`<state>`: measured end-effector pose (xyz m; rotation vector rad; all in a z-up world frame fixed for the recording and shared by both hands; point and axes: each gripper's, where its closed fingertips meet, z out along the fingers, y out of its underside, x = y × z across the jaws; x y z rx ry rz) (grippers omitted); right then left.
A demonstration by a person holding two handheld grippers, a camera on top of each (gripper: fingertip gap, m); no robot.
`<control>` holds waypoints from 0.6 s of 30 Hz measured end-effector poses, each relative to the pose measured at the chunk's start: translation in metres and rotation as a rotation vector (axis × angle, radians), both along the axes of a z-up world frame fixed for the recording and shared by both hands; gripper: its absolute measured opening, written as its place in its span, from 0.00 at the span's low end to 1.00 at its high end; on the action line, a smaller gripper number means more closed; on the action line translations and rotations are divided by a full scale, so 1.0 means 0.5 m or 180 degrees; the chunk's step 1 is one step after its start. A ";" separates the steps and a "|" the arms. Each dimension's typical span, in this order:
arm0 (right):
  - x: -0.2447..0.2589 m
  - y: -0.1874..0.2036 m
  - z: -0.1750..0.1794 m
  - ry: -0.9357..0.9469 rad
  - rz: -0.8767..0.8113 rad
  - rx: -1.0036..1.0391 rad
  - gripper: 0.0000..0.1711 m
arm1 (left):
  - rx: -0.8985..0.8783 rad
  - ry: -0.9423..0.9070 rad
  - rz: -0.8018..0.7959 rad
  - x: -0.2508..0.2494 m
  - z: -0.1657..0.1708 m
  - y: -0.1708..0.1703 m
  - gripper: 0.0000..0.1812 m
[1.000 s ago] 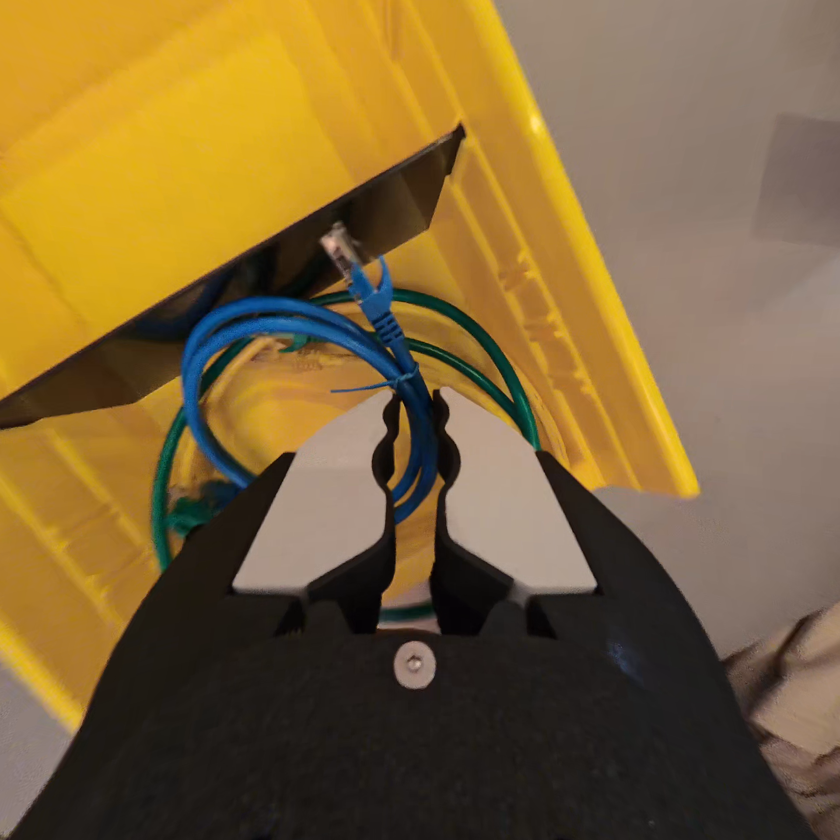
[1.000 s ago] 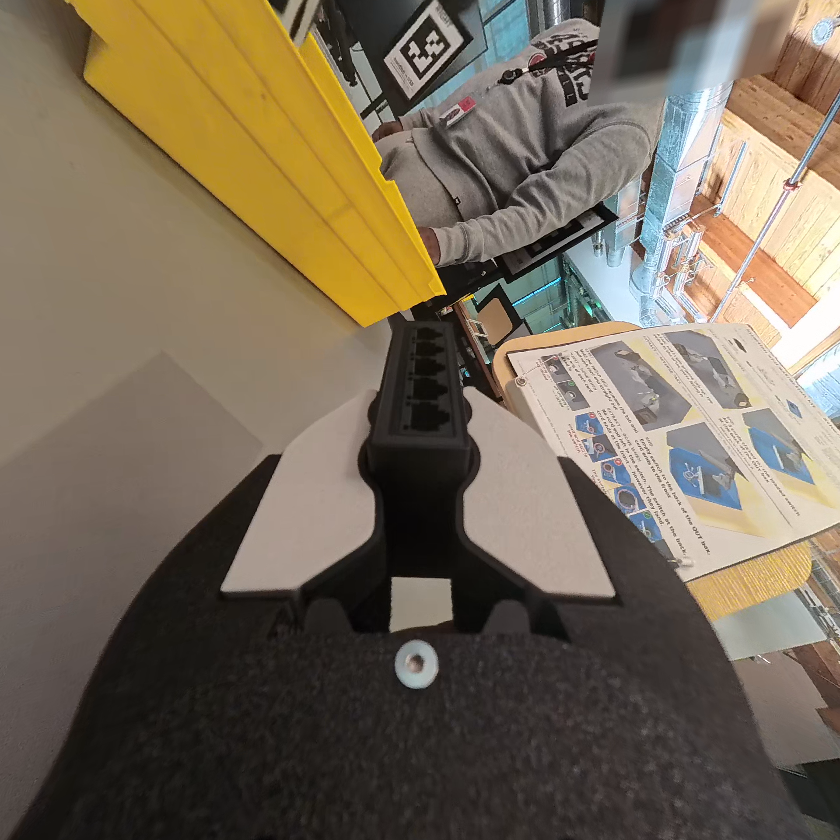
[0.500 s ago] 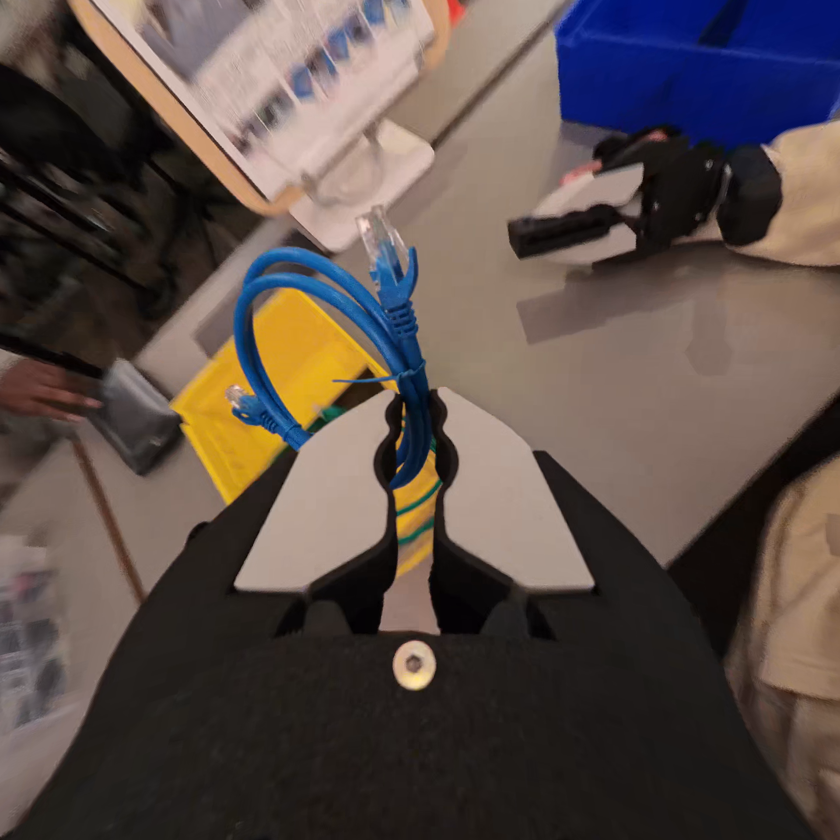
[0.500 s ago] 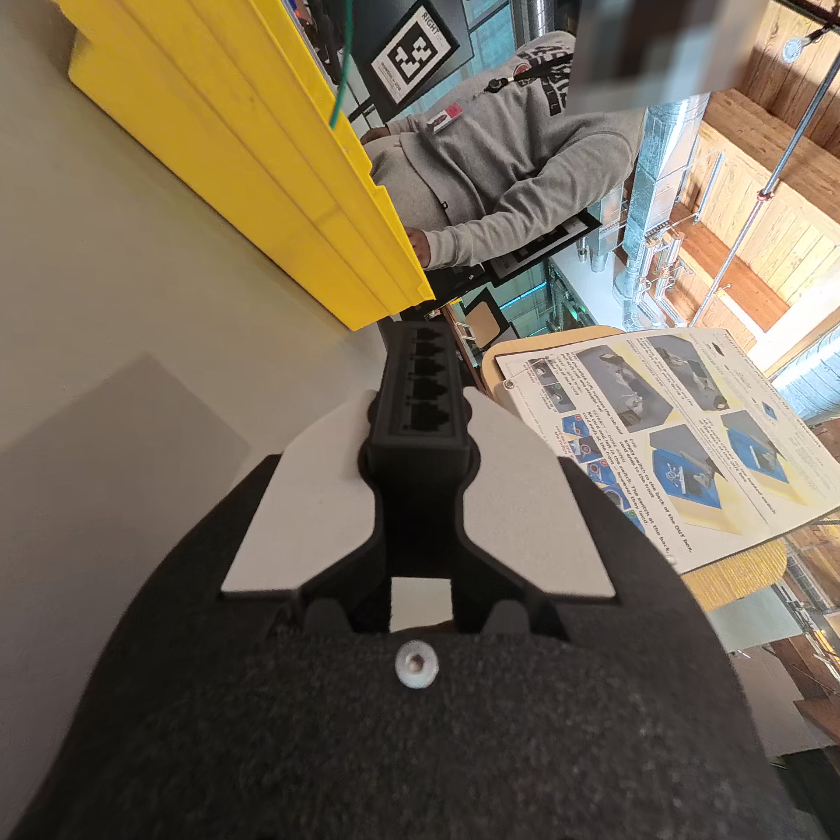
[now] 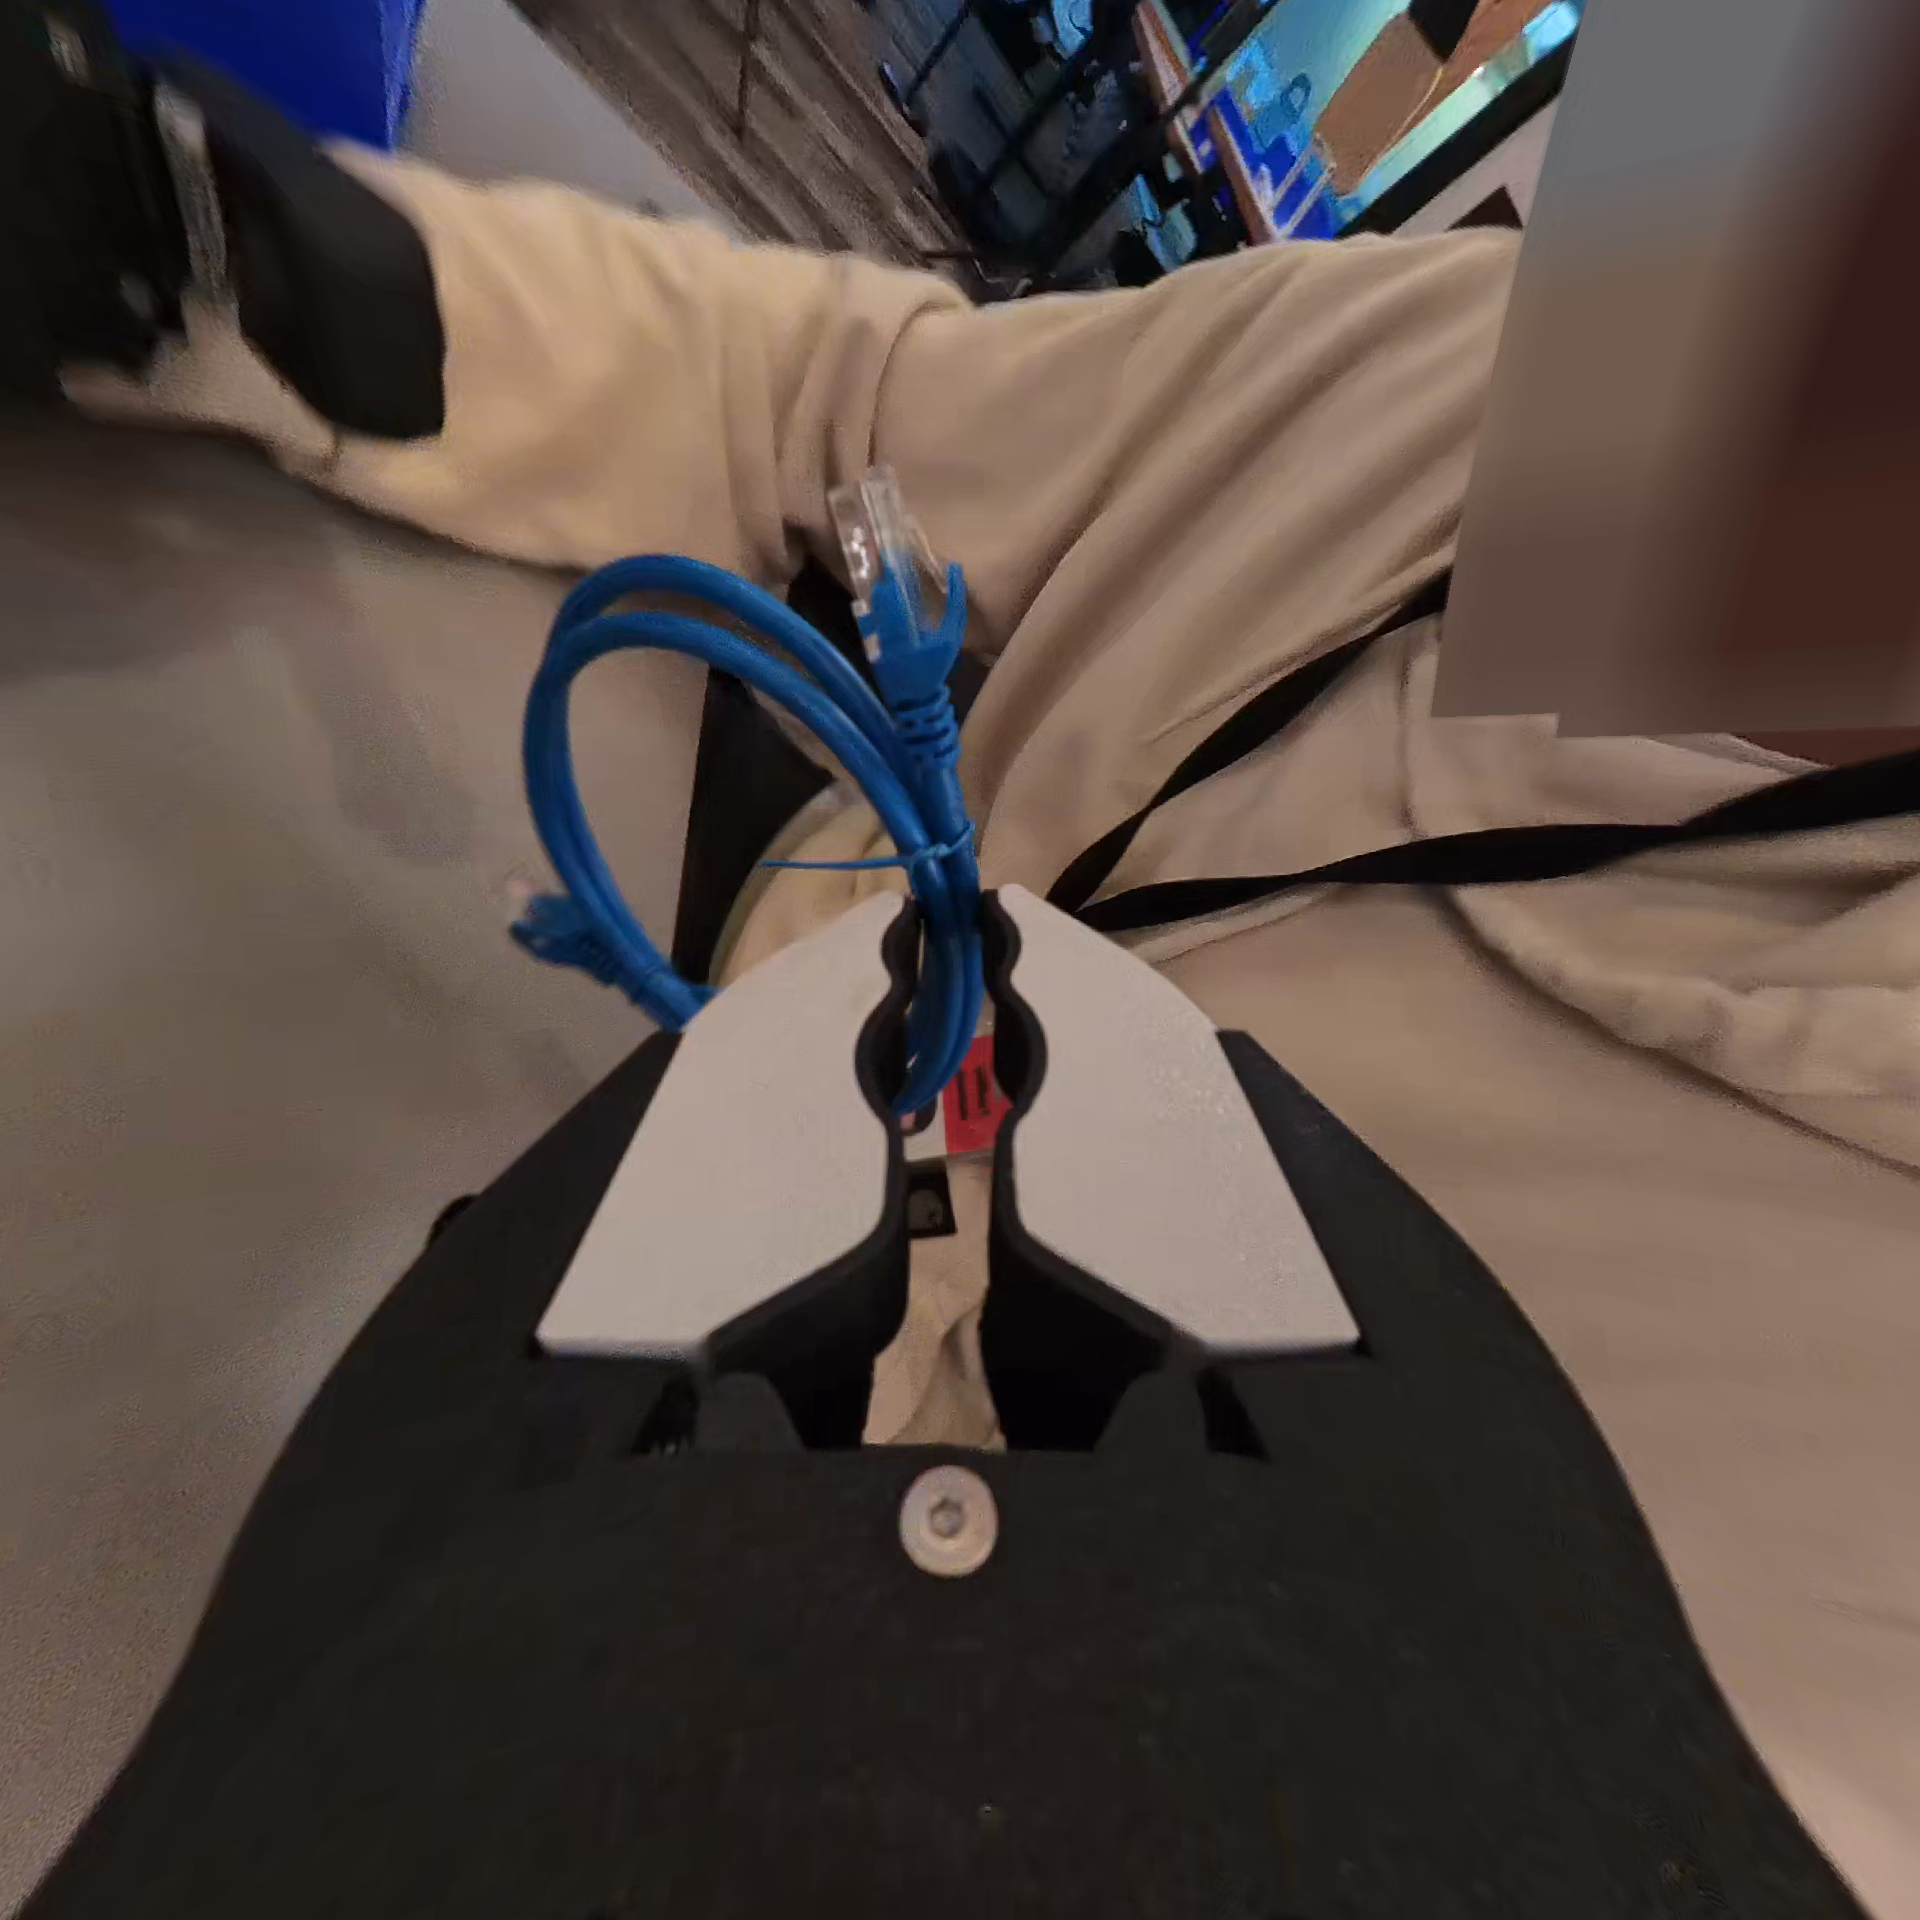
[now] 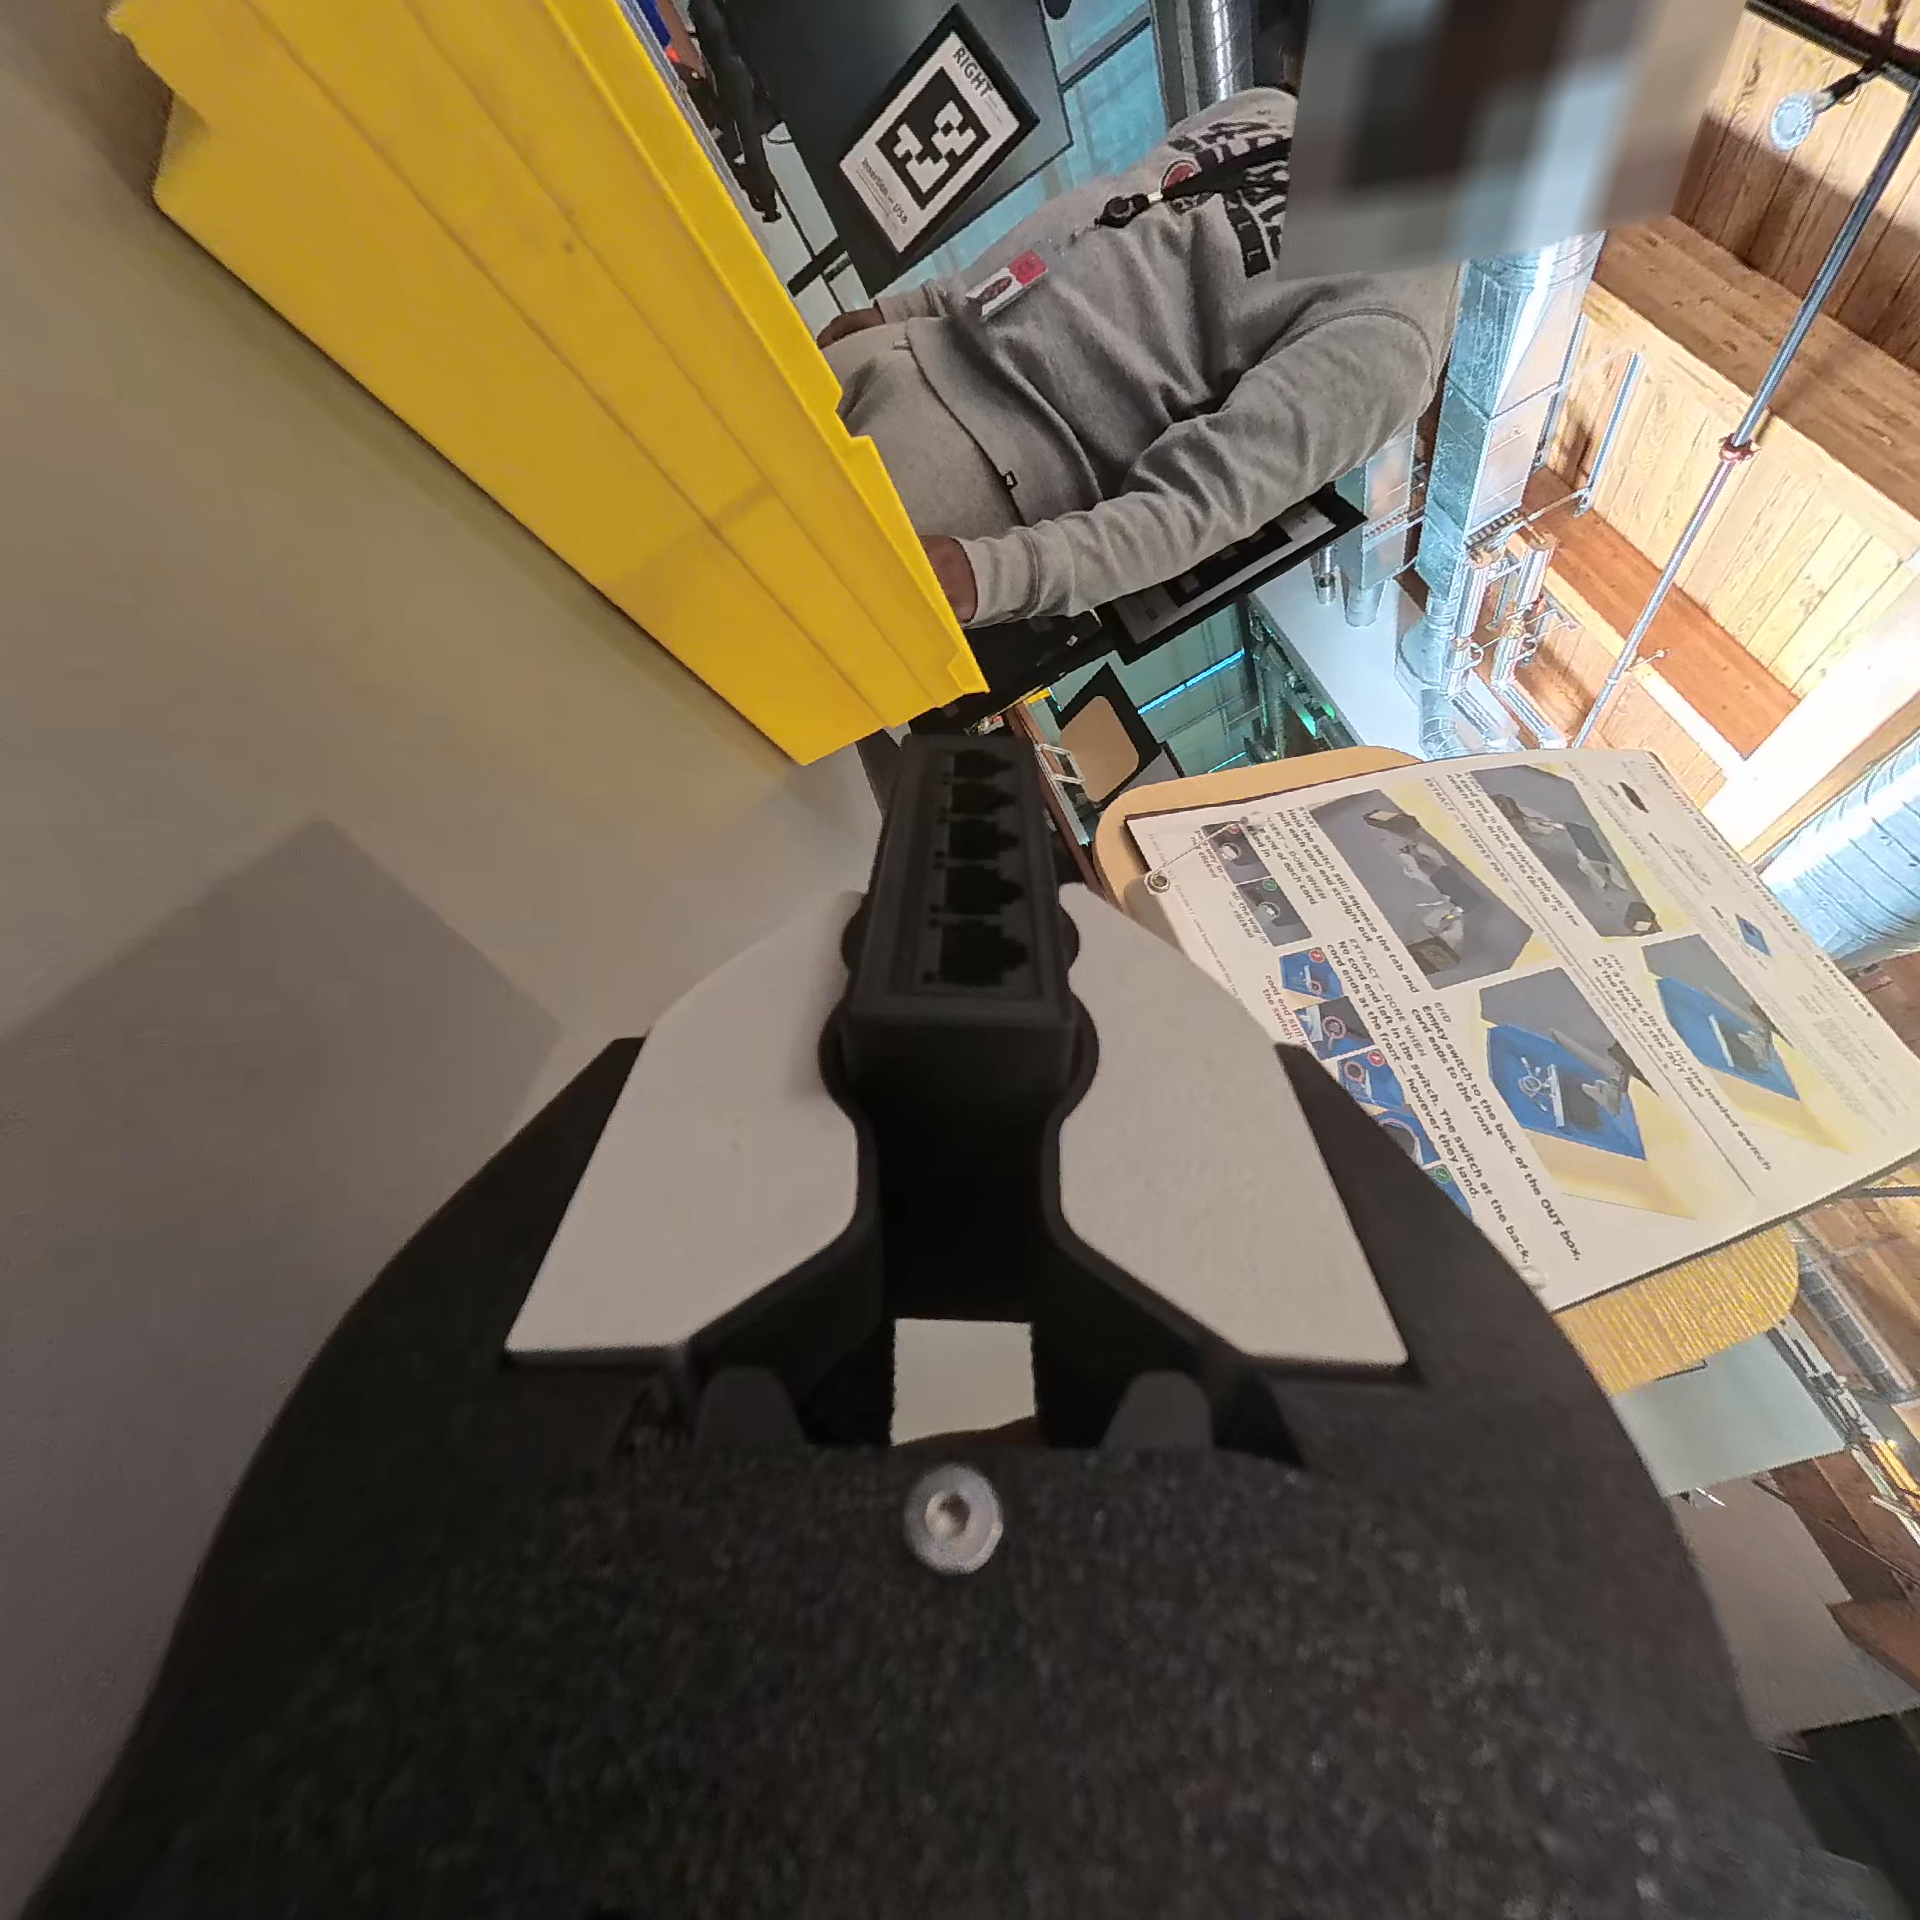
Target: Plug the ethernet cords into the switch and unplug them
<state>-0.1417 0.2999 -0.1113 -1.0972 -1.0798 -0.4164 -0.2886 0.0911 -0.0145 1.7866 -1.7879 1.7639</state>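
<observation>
My left gripper (image 5: 951, 914) is shut on a coiled blue ethernet cord (image 5: 727, 727) tied with a blue zip tie. One clear plug (image 5: 883, 551) sticks up above the fingertips; the other plug (image 5: 545, 920) hangs at the left. My right gripper (image 6: 961, 935) is shut on a black network switch (image 6: 966, 883). Its row of empty ports faces the camera. The switch is held on its side over the grey table (image 6: 260, 675).
A yellow bin (image 6: 540, 364) stands on the table just beyond the switch. An instruction sheet on a round stand (image 6: 1507, 1018) is at the right. A person in a grey hoodie (image 6: 1143, 364) stands behind. The beige sleeve and torso (image 5: 1195, 468) fill the left wrist view.
My left gripper has swung with the blue cord away from the yellow bin and the table, and now faces the beige clothing. My right gripper and the switch have barely moved.
</observation>
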 end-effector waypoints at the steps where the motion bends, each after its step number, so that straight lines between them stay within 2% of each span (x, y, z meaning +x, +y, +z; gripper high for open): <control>1: 0.000 0.000 0.000 -0.0006 -0.0004 0.0002 0.18 | -0.0127 0.0134 -0.0006 0.002 -0.033 0.004 0.06; 3: 0.000 0.000 -0.001 -0.0006 -0.0004 -0.0004 0.18 | -0.0177 0.0498 0.0087 0.003 -0.109 0.027 0.06; 6: 0.001 0.001 -0.001 -0.0001 -0.0003 -0.0017 0.18 | -0.0181 0.0764 0.0275 0.000 -0.178 0.058 0.06; 8: 0.001 0.002 -0.002 0.0000 -0.0003 -0.0023 0.18 | 0.0314 0.1003 0.0464 -0.012 -0.224 0.089 0.06; 12: 0.000 0.003 -0.004 -0.0010 0.0008 -0.0037 0.18 | 0.0746 0.1116 0.0610 -0.031 -0.244 0.107 0.05; 13: 0.000 0.003 -0.004 -0.0012 0.0009 -0.0036 0.18 | 0.0890 0.1200 0.0681 -0.038 -0.258 0.116 0.00; 16: -0.001 0.003 -0.005 -0.0024 0.0009 -0.0046 0.18 | 0.1479 0.1641 0.0908 -0.079 -0.319 0.159 0.00; 18: -0.002 0.003 -0.006 -0.0034 0.0010 -0.0043 0.18 | 0.1511 0.1618 0.1058 -0.087 -0.332 0.168 0.00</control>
